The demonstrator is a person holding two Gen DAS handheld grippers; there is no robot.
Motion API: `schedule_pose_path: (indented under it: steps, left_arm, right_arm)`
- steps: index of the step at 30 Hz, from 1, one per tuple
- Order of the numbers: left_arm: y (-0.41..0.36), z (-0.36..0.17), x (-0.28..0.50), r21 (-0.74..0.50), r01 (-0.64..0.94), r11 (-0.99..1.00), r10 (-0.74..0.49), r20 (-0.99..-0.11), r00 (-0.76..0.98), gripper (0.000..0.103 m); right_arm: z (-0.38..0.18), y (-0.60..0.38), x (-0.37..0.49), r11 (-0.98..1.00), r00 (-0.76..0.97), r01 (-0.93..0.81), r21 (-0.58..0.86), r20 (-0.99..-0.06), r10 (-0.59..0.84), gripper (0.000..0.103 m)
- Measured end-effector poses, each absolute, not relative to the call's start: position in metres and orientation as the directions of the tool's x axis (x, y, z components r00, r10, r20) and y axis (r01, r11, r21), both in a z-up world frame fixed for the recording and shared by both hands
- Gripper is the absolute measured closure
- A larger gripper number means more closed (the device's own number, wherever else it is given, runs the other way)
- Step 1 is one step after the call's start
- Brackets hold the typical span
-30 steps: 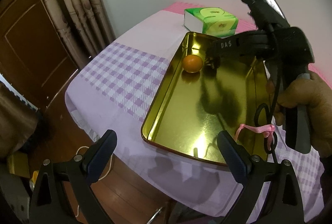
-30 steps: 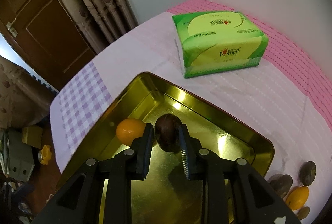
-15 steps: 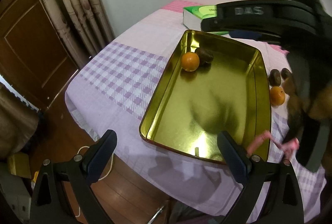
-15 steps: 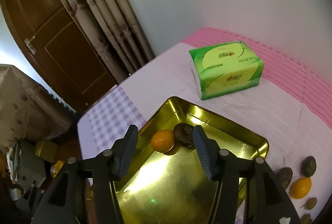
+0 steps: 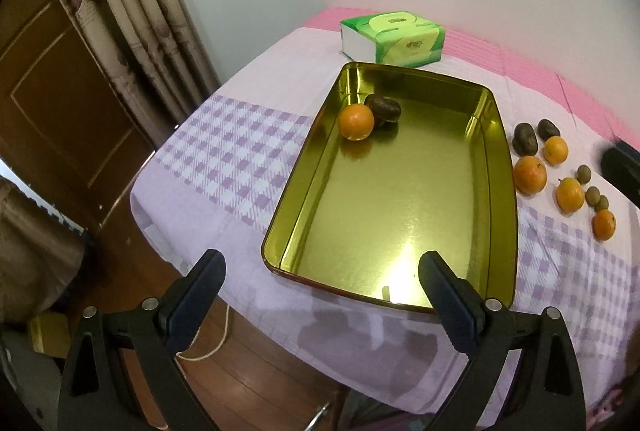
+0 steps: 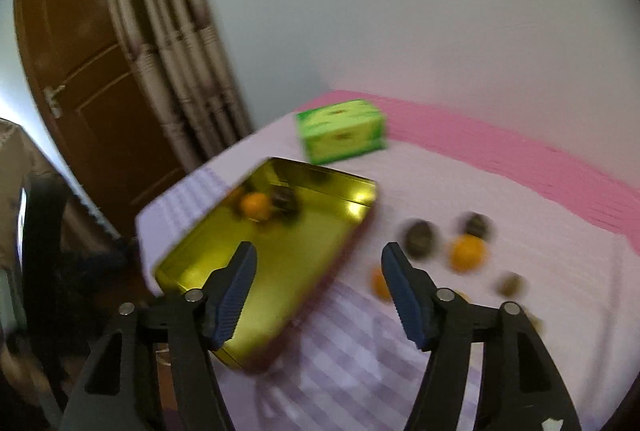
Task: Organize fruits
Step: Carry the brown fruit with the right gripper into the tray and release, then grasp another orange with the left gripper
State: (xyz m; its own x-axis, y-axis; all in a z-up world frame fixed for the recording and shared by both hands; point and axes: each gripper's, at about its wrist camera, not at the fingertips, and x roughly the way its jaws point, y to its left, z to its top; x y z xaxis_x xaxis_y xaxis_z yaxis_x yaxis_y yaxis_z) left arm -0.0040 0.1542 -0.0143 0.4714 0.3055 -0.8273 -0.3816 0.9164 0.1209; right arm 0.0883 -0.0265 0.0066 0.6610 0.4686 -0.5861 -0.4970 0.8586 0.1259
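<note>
A gold metal tray (image 5: 496,135) lies on the table. An orange (image 5: 356,121) and a dark brown fruit (image 5: 386,109) sit together at its far left corner. Several loose oranges (image 5: 529,175), dark brown fruits (image 5: 525,139) and small brownish fruits (image 5: 584,175) lie on the cloth right of the tray. My left gripper (image 5: 320,283) is open and empty above the tray's near edge. My right gripper (image 6: 318,283) is open and empty, raised above the tray's (image 6: 192,255) right side; its view is blurred, with the loose fruits (image 6: 466,252) ahead on the right.
A green tissue box (image 5: 394,39) stands behind the tray, also in the right wrist view (image 6: 342,130). The table edge (image 5: 168,231) drops to a wooden floor on the left. A curtain (image 5: 132,11) and brown door (image 5: 52,91) stand at left.
My right gripper let go of the dark brown fruit beside the orange in the tray, opened, and pulled up and back to the right. My left gripper has not moved.
</note>
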Motion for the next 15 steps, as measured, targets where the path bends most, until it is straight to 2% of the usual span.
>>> schedule_pose_path:
  steps: [7,15]
  left_arm:
    - [0.138,-0.015,-0.005,0.187,-0.347,0.919,0.349,-0.797,0.494,0.006]
    - [0.106,-0.018,-0.007,0.258,-0.233,0.938,0.345,-0.762,0.548,0.006]
  right_arm:
    - [-0.018,-0.140,0.061,0.983,0.792,-0.184,-0.005,-0.593,0.145,0.031]
    - [-0.058,-0.244,0.060,0.998,0.762,0.064,-0.010,-0.645,-0.055,0.030]
